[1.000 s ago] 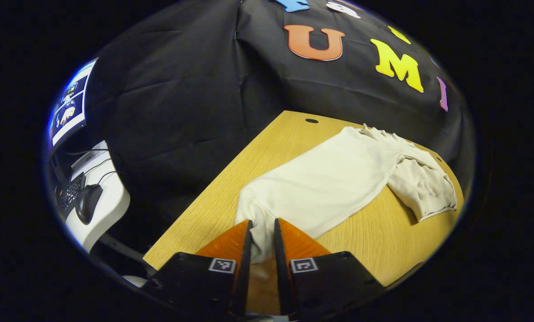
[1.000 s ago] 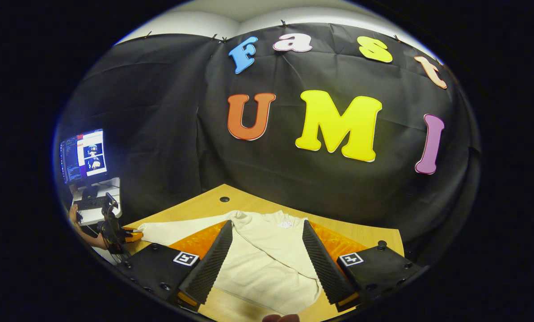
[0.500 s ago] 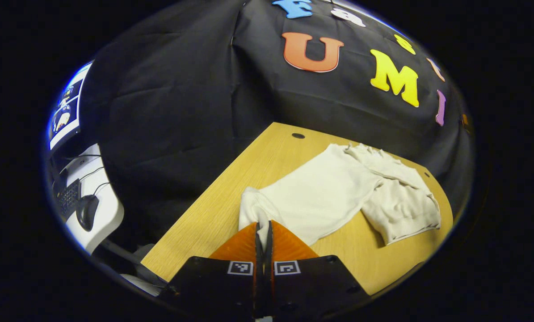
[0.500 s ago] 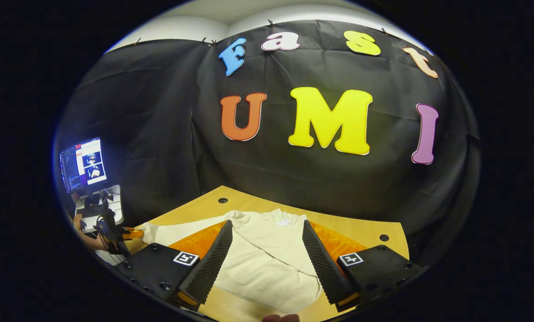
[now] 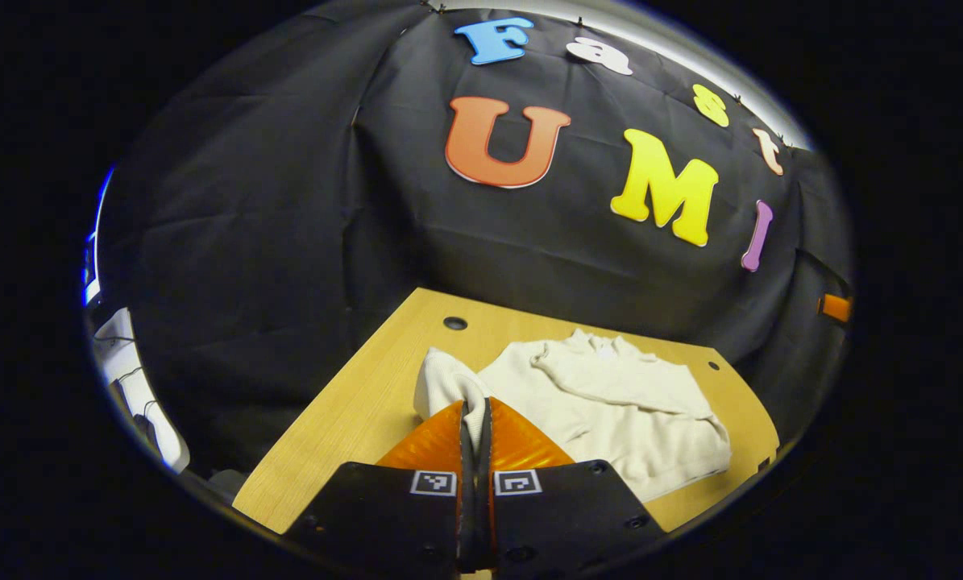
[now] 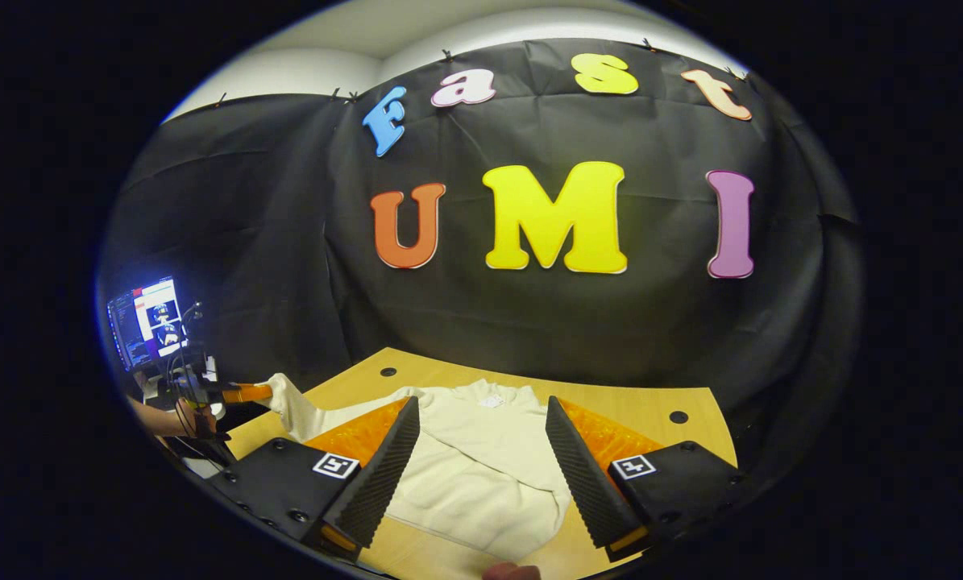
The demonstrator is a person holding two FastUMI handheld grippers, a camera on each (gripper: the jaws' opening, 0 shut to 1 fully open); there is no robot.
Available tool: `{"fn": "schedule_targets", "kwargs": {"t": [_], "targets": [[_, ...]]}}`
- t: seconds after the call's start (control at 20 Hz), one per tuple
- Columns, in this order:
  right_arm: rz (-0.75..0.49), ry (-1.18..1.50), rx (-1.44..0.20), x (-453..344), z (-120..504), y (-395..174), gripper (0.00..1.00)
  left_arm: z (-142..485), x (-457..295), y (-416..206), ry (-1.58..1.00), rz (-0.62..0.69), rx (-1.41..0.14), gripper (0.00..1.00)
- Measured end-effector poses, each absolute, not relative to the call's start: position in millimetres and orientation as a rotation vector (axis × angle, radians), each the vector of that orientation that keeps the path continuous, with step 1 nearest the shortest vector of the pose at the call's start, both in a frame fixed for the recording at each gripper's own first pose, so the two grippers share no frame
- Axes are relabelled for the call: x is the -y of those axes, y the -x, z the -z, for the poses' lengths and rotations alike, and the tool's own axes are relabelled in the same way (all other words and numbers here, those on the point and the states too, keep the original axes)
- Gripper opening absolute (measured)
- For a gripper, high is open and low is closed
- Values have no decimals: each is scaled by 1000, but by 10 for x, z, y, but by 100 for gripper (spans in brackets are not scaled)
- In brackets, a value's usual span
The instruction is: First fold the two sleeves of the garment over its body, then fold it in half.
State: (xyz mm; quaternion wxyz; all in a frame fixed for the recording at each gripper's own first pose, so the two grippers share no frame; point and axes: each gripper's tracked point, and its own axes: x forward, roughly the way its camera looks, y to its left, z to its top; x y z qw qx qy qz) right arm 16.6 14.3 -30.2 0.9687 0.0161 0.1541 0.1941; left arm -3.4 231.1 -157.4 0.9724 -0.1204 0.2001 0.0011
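Observation:
A cream long-sleeved garment (image 5: pixel 610 411) lies on the wooden table (image 5: pixel 352 419), one sleeve (image 5: pixel 618 379) folded across its body. My left gripper (image 5: pixel 475 415) is shut on the cuff of the other sleeve (image 5: pixel 441 383), which rises off the table. In the right gripper view the same garment (image 6: pixel 481 459) lies ahead, and the left gripper (image 6: pixel 243 393) holds the lifted sleeve (image 6: pixel 292 403) at the far left. My right gripper (image 6: pixel 481 419) hangs open above the garment's body with nothing between its fingers.
The table (image 6: pixel 634 411) has small round holes (image 5: pixel 454 323) near its back corners. A monitor (image 6: pixel 147 318) stands on a white desk (image 5: pixel 130 379) off the table's left side. A person's forearm (image 6: pixel 155 419) holds the left gripper.
The left gripper closed on the sleeve cuff, then lifted it off the table and carried it toward the garment's body. The right gripper stayed open, shifting only slightly.

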Motion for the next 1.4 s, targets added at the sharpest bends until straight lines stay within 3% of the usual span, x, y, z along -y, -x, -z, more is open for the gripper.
{"fn": "schedule_targets", "kwargs": {"t": [0.4, 0.7, 1.0, 1.4], "targets": [[-173, -147, -258, 983, 205, 154, 97, 690, -992, -1060, 214, 257, -296, 3], [1, -159, -248, 1767, 212, 447, 98, 621, 329, -1455, 219, 480, -305, 3], [141, -149, -275, 2292, 287, 721, 97, 1165, 1439, -1670, 208, 630, -411, 3], [207, -118, -382, 2490, 482, 879, 97, 2678, 2092, -1946, 240, 623, -633, 3]]}}
